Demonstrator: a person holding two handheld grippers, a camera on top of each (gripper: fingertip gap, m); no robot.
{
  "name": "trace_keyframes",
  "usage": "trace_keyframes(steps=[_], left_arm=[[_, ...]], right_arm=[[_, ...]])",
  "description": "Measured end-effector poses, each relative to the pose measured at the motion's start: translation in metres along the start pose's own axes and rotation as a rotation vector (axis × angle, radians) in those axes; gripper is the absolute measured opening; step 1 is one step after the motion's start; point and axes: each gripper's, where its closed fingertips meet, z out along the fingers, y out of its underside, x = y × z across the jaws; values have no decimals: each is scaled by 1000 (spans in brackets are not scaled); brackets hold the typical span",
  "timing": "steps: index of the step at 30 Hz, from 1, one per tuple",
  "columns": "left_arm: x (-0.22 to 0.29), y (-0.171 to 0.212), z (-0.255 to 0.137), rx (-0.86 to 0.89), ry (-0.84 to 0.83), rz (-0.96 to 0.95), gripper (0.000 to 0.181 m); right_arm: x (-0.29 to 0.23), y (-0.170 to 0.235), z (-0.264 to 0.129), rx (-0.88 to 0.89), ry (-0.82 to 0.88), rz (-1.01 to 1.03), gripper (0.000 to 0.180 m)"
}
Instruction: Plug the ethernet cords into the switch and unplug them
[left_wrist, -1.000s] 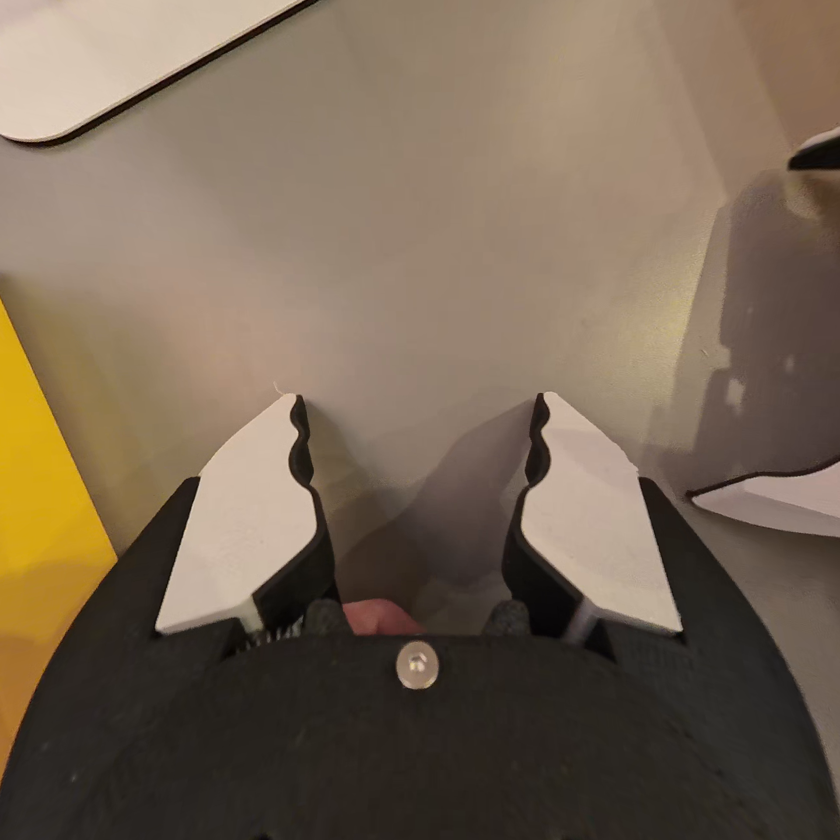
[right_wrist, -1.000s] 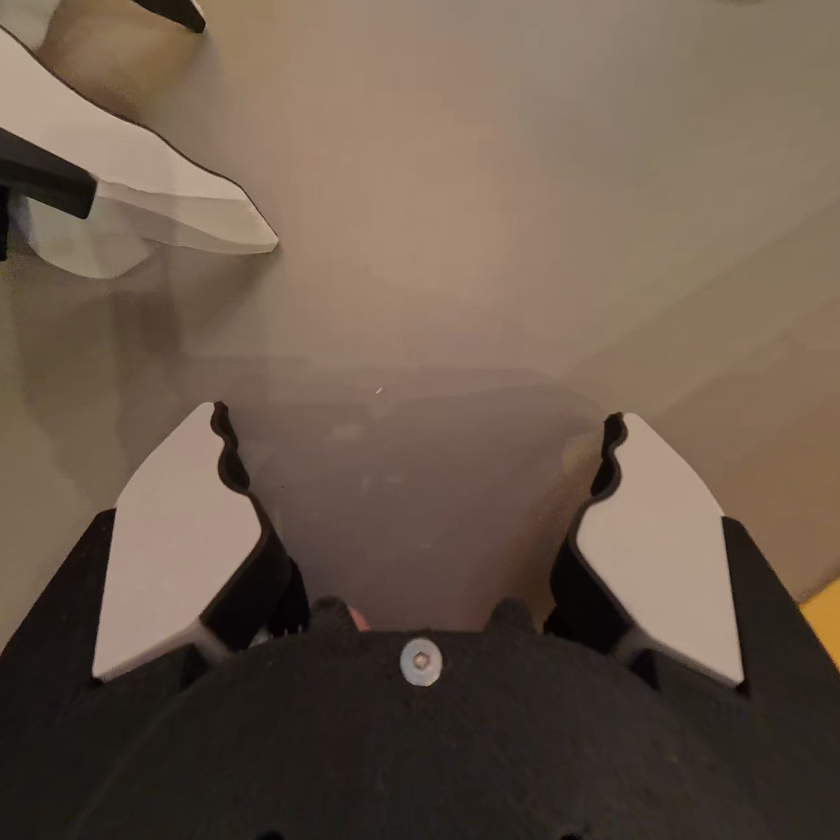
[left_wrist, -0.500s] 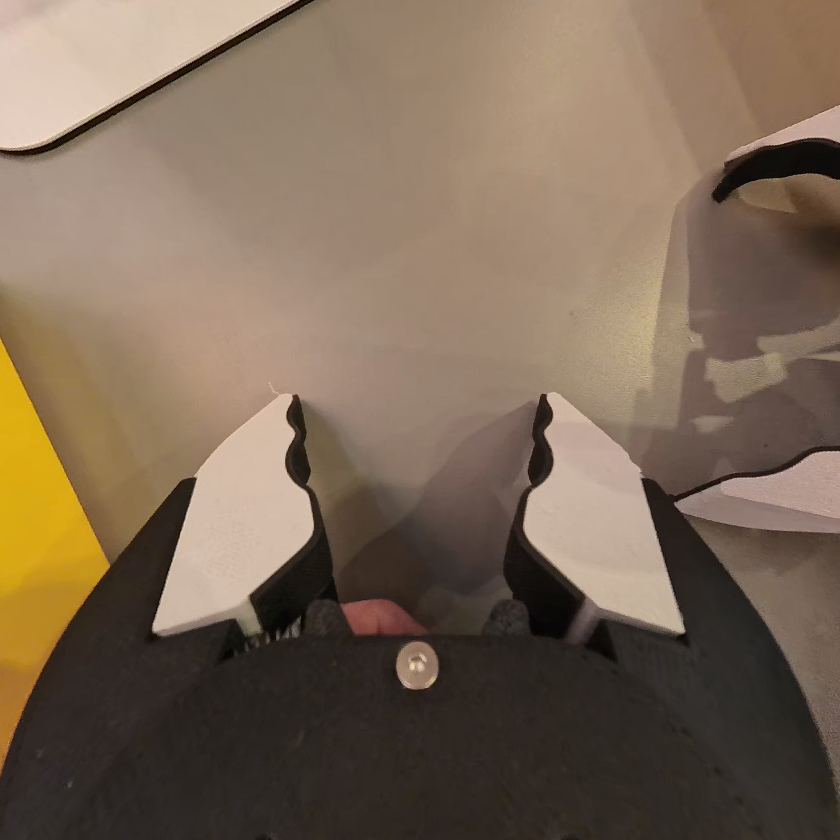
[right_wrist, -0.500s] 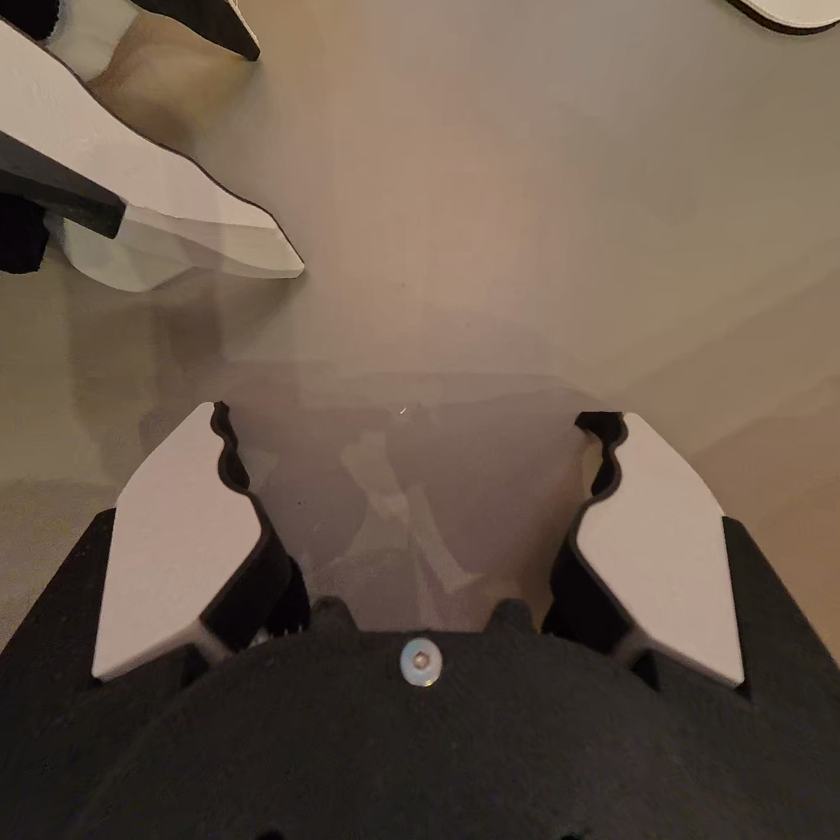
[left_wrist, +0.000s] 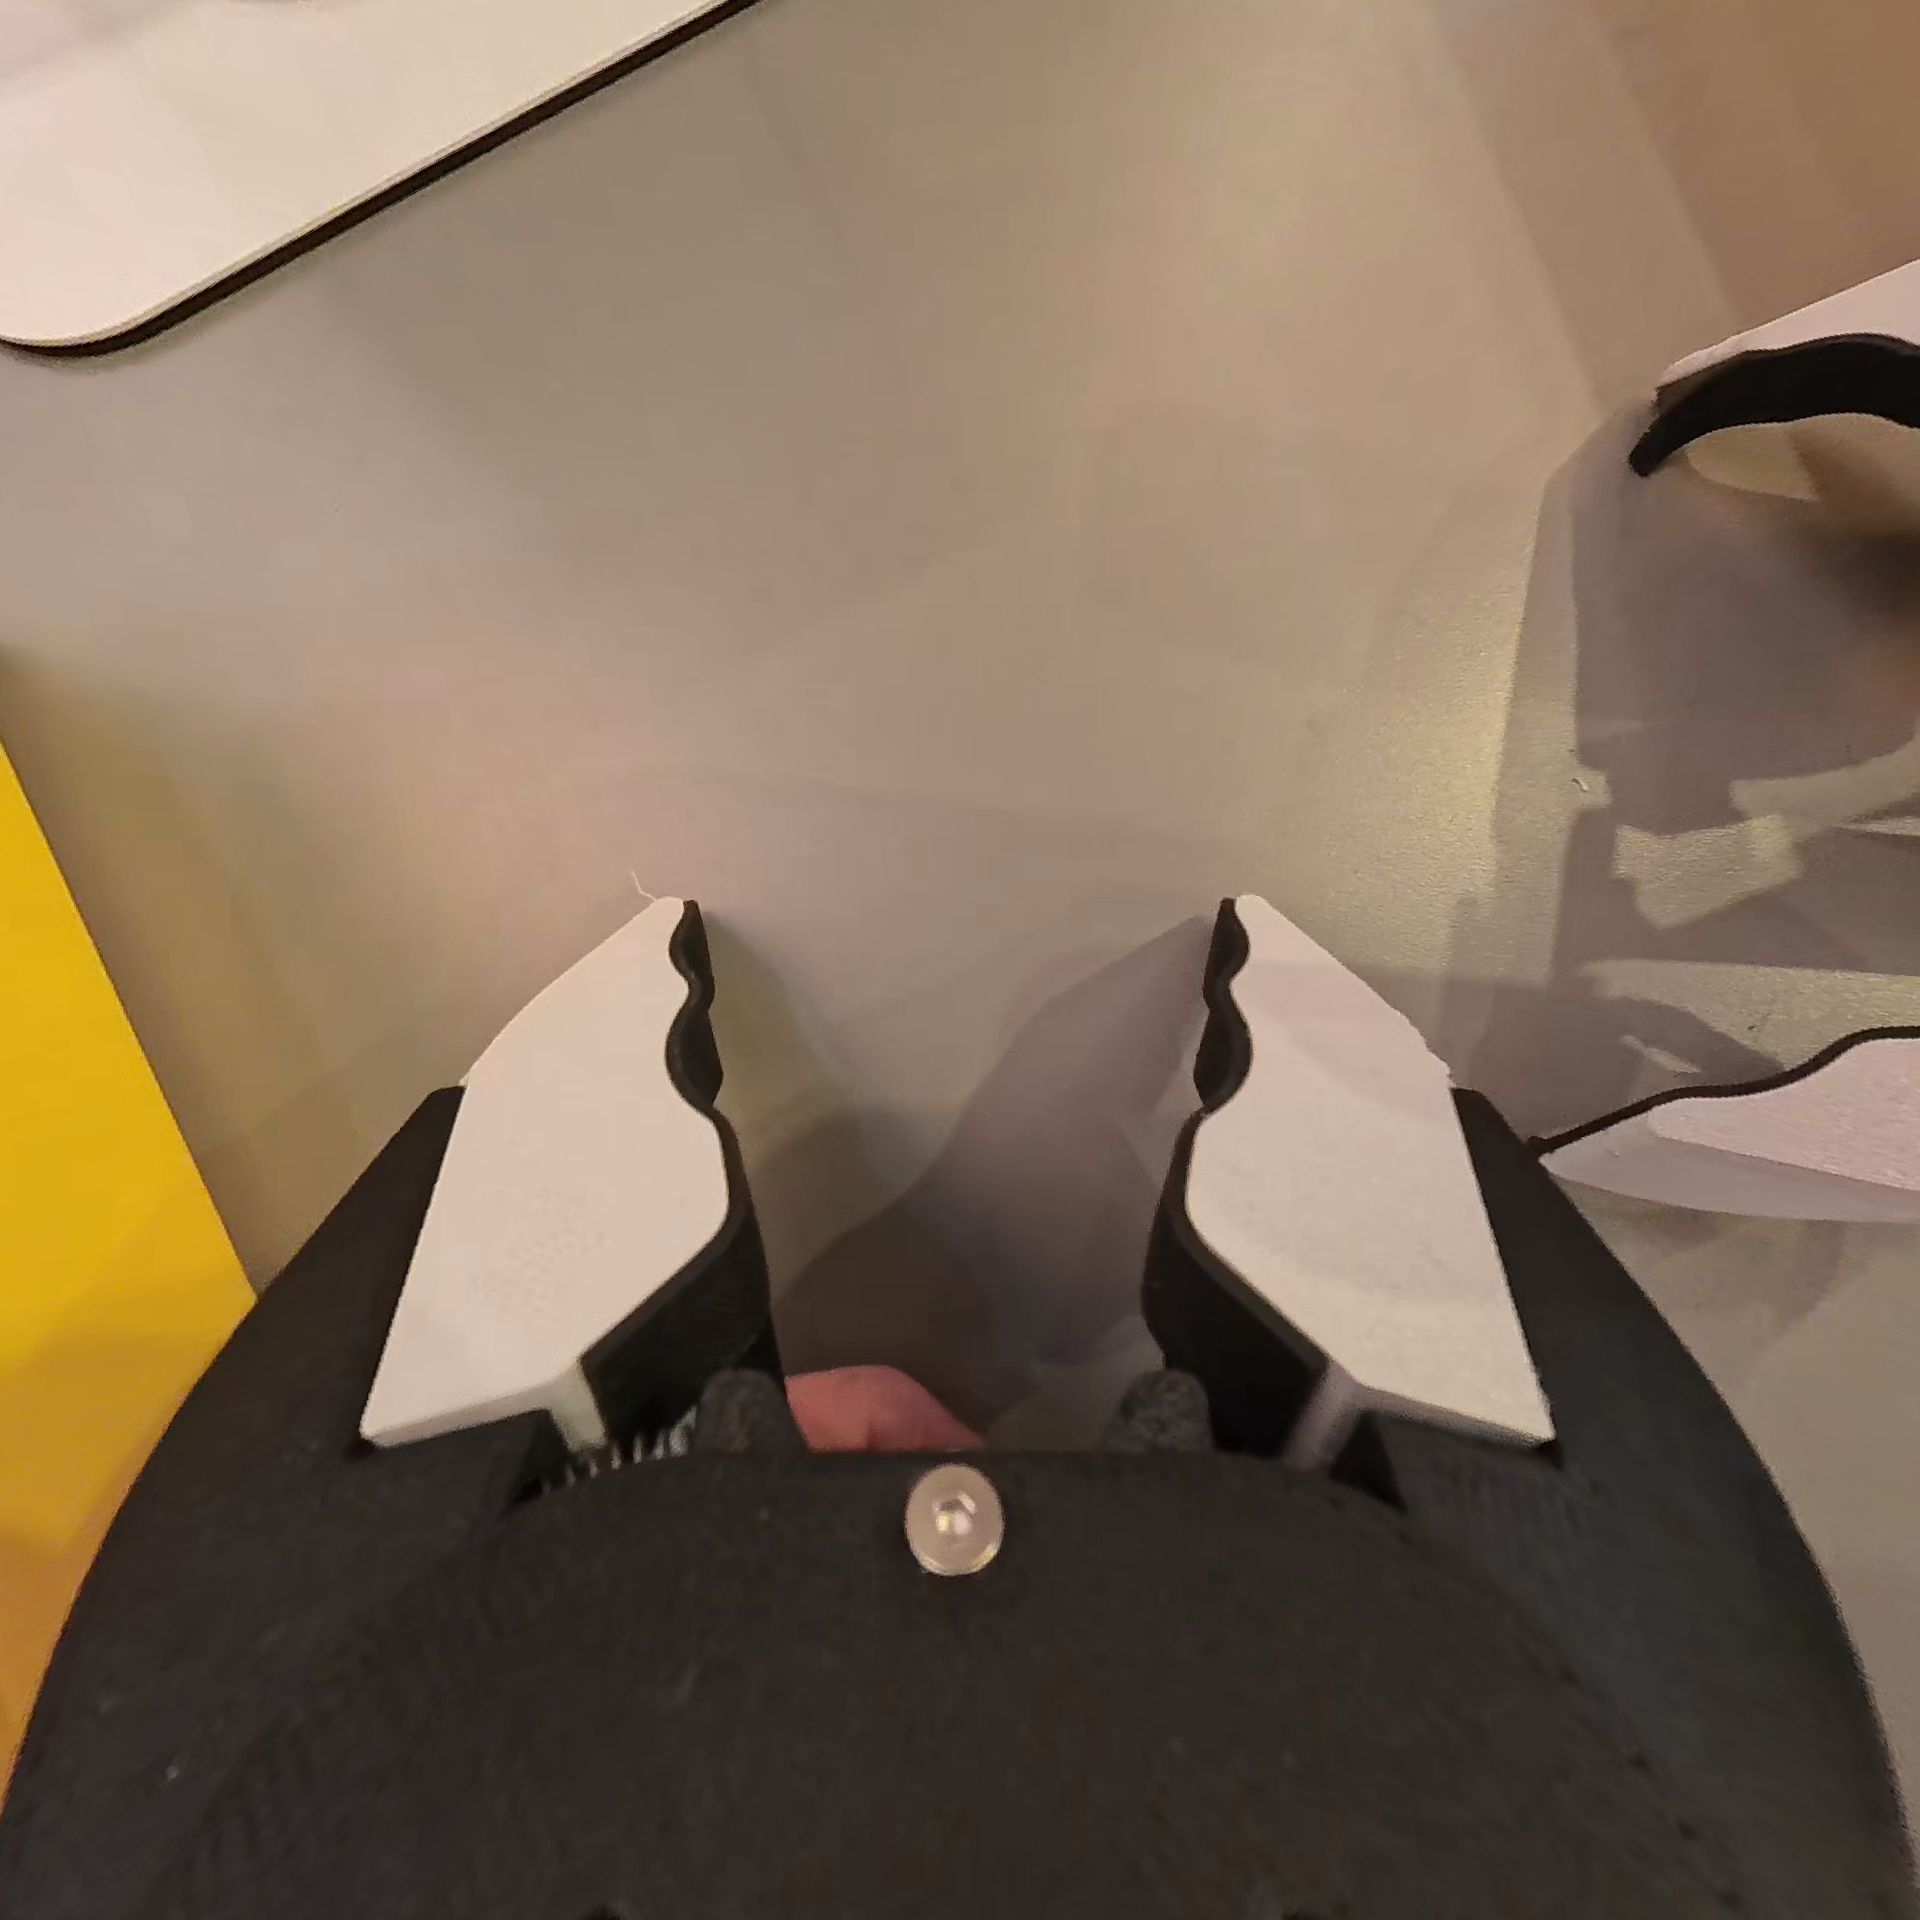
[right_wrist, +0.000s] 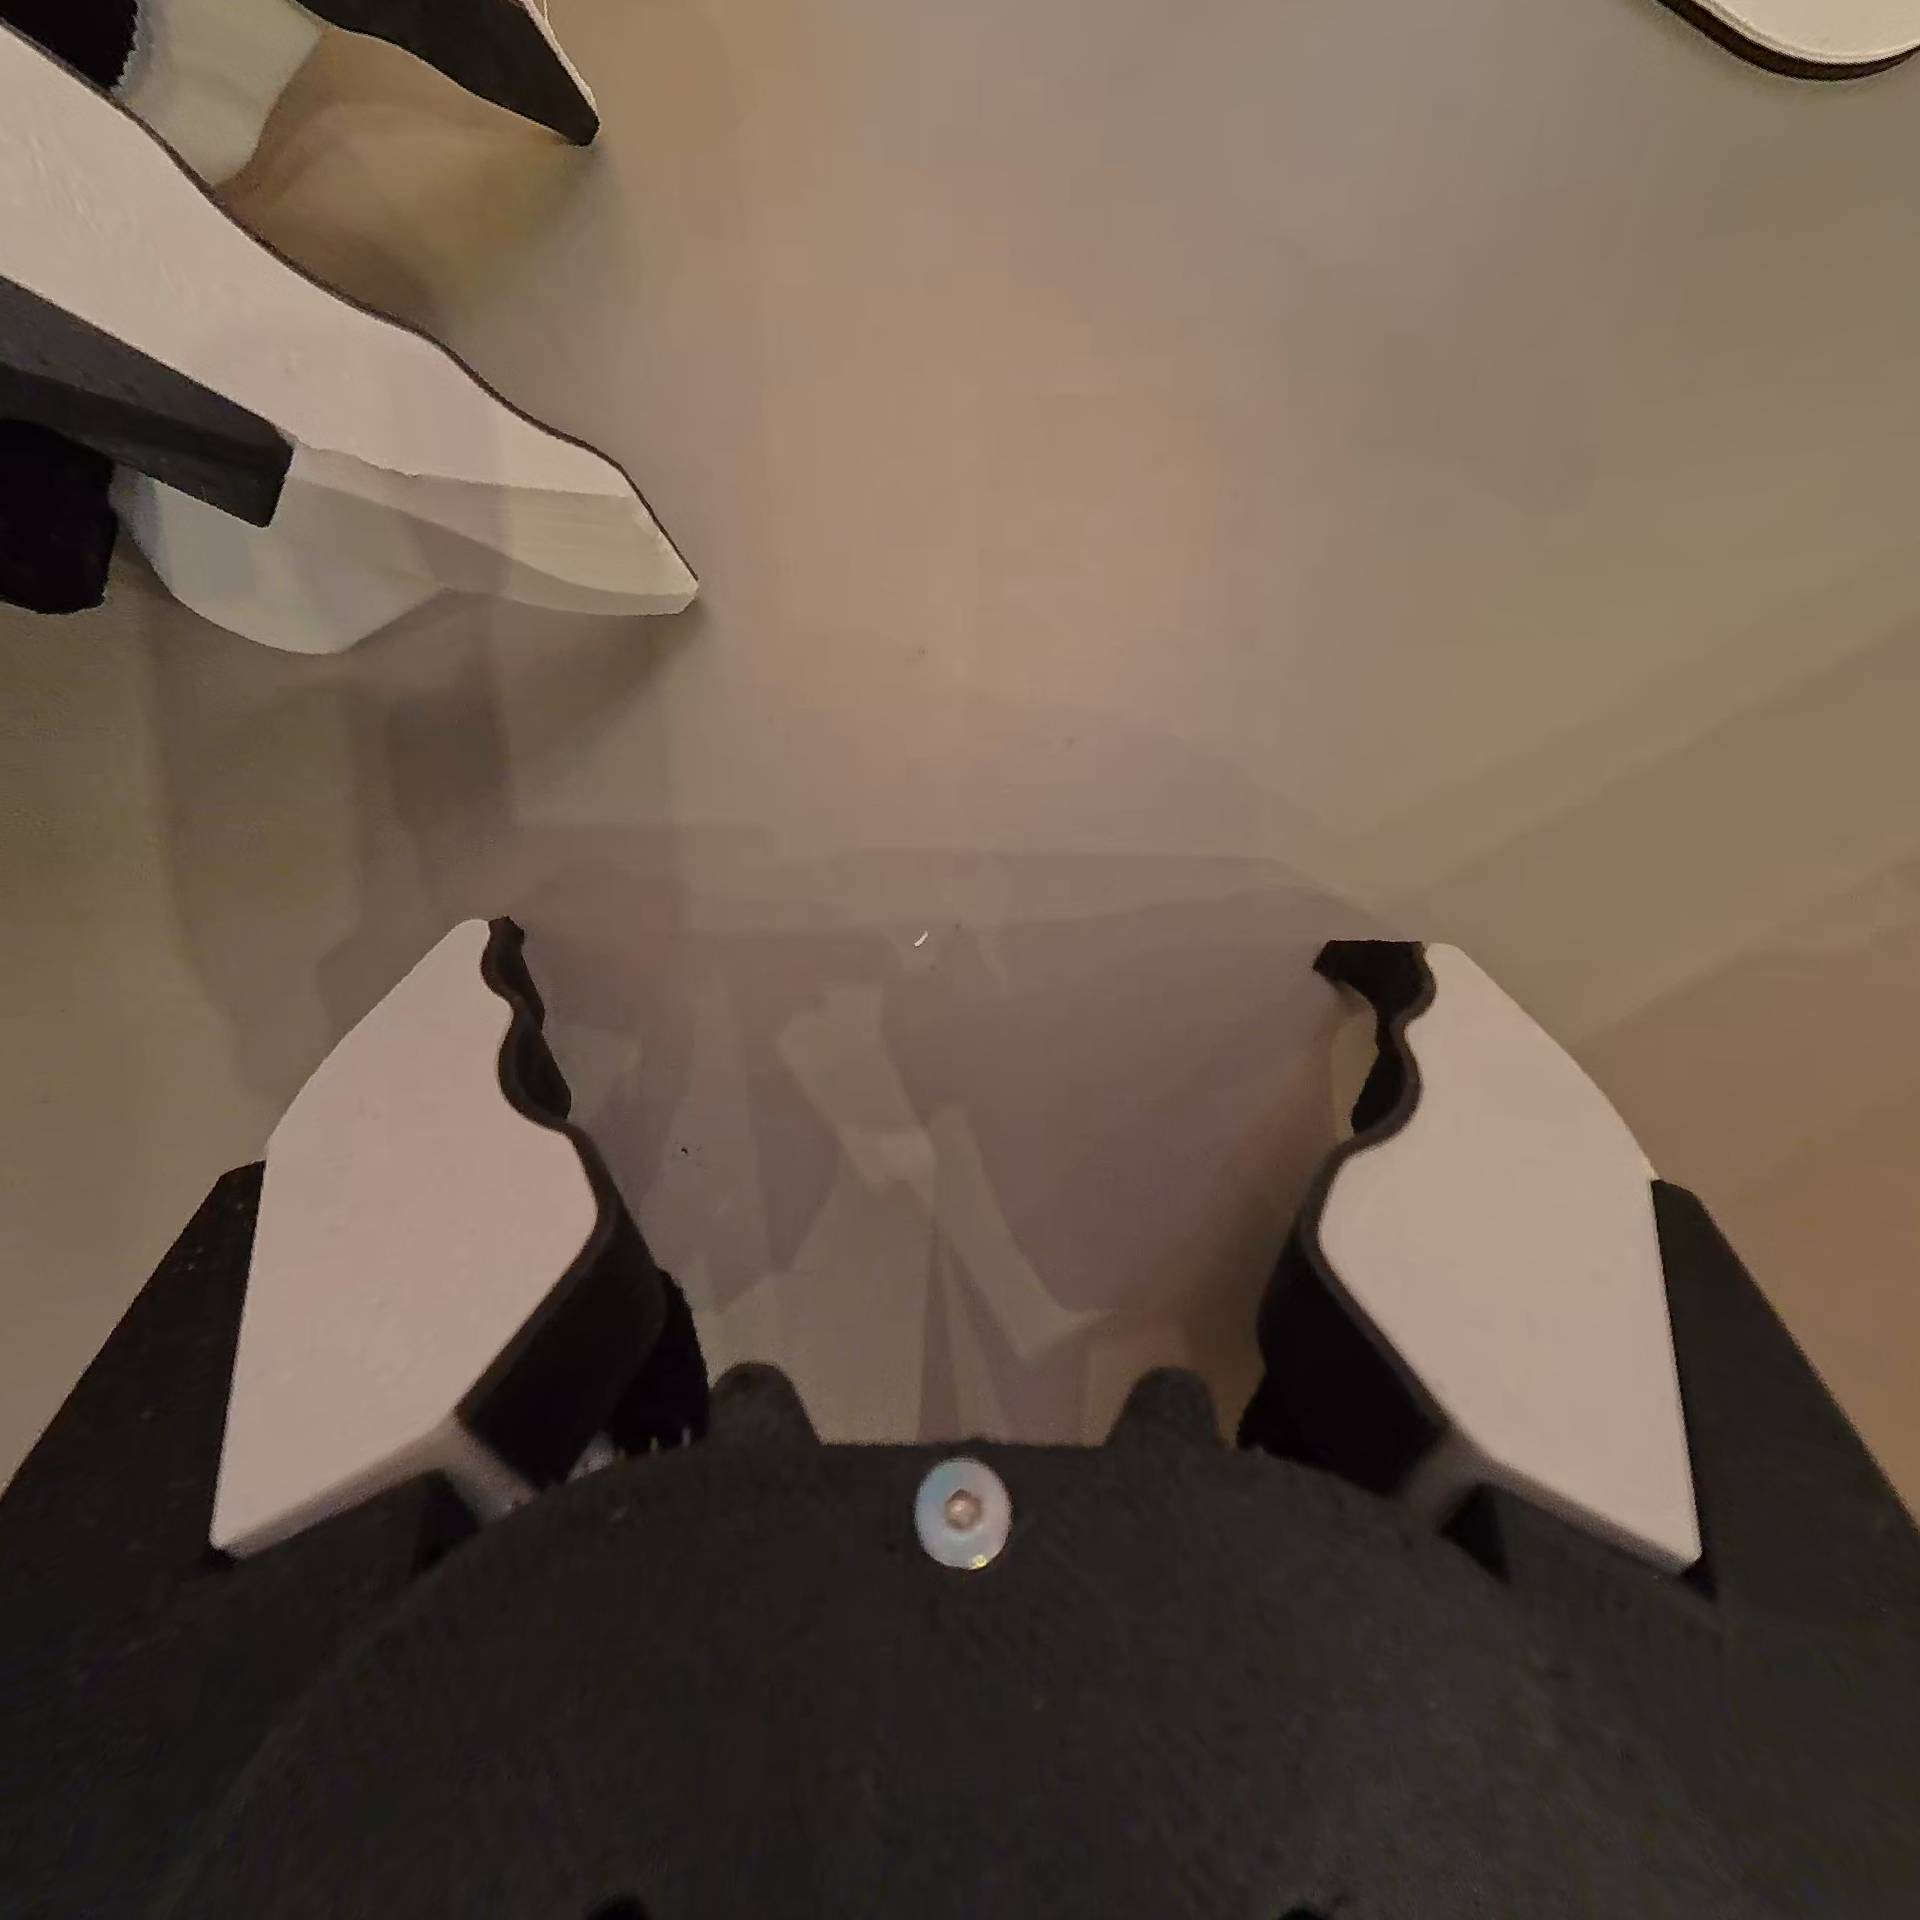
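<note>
No ethernet cord and no switch is in either view. My left gripper (left_wrist: 961, 914) is open and empty, close above the bare grey tabletop (left_wrist: 935, 571). My right gripper (right_wrist: 956, 935) is open wider and empty, also low over the tabletop (right_wrist: 1143, 520). In the left wrist view the right gripper's white fingers (left_wrist: 1766, 1132) show at the right edge. In the right wrist view the left gripper's white fingers (right_wrist: 343, 416) show at the upper left.
A flat white board with a dark edge (left_wrist: 260, 135) lies at the far left; its corner shows in the right wrist view (right_wrist: 1818, 31). A yellow surface (left_wrist: 83, 1143) borders the table on the left.
The two grippers have drawn closer together: each shows larger in the other's view. The right wrist view has shifted so the white board's corner has come in at the top right.
</note>
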Motion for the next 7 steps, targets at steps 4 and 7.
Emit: trace_keyframes(steps=[4, 7], left_arm=[[1, 0, 0, -3, -1, 9, 92], [1, 1, 0, -3, -2, 11, 92]], right_arm=[[0, 0, 0, 0, 0, 0, 146], [0, 0, 0, 0, 0, 0, 146]])
